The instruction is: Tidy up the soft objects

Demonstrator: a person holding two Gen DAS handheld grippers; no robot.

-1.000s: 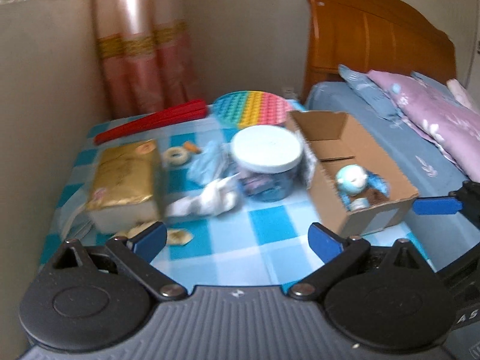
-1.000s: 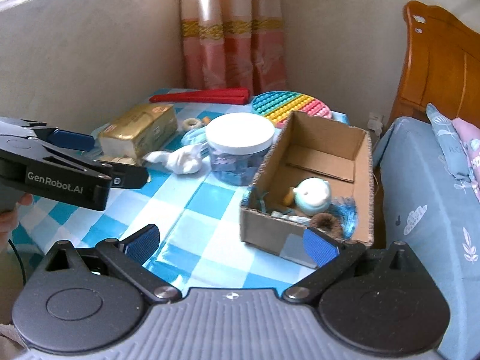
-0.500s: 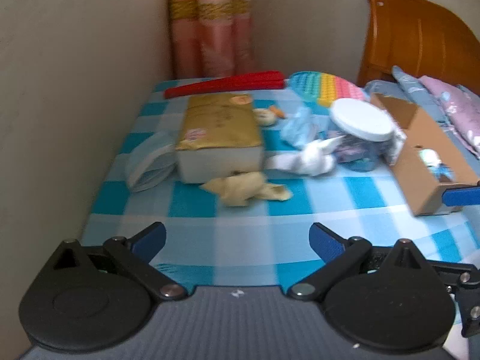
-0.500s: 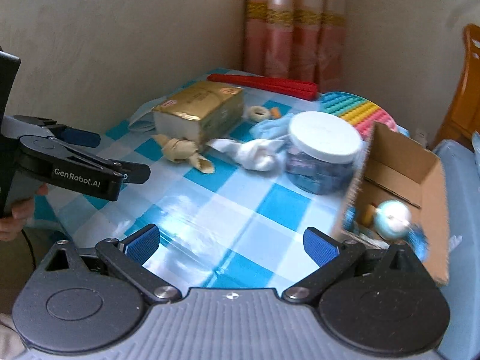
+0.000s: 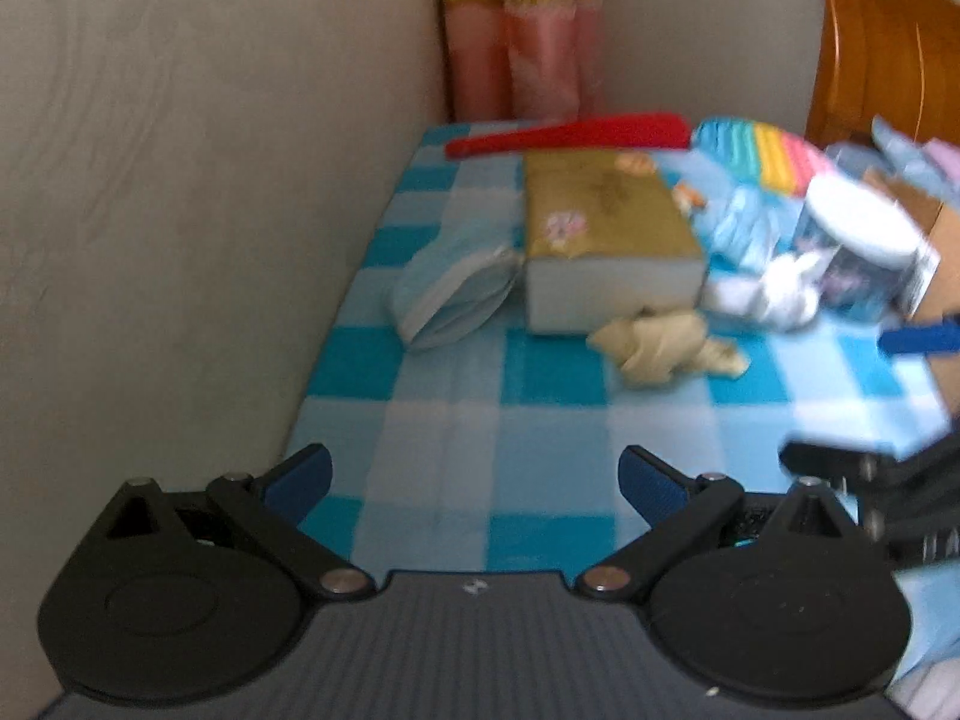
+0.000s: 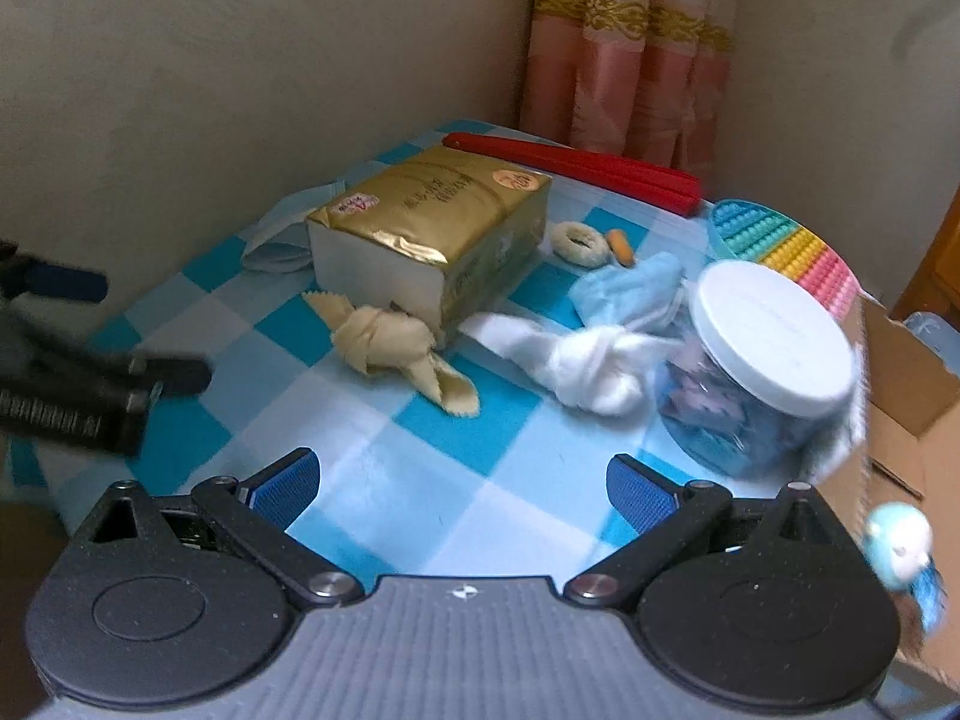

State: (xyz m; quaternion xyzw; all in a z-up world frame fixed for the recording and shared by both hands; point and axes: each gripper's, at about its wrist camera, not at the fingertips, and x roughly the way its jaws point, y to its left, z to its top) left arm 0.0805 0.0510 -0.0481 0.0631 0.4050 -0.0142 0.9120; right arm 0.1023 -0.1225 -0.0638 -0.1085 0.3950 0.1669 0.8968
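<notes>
Both views have swung leftward since a second ago: the cardboard box, then central, now sits at the right edge, and the gold pack fills the middle.

Left gripper [image 5: 474,477]: fingers spread wide, holding nothing, above the near edge of the counter [image 5: 540,450], which is covered in a blue-and-white check cloth.

Right gripper [image 6: 459,486]: fingers likewise wide apart and empty, over the checks; in the left view it shows blurred at the right margin.

Beige knotted cloth [image 6: 390,348]: pinked edges, tied in a knot, lying against the near end of the gold tissue pack [image 6: 432,234].

White knotted cloth [image 6: 576,360]: fluffy, knotted, between the beige cloth and the clear jar [image 6: 762,372], which has a white lid.

Light-blue cloth [image 6: 624,288]: crumpled, just behind the white one.

Pale blue folded item [image 5: 456,294]: flat, left of the gold pack, touching it.

Gold tissue pack: printed writing on top, too small to read; round orange sticker at the far corner.

Also on the counter: red folded fan [image 6: 576,171], rainbow pop-it mat [image 6: 786,246], small ring [image 6: 579,243], cardboard box [image 6: 906,372] at right, with a pale blue toy figure [image 6: 900,543] blurred beside it.
</notes>
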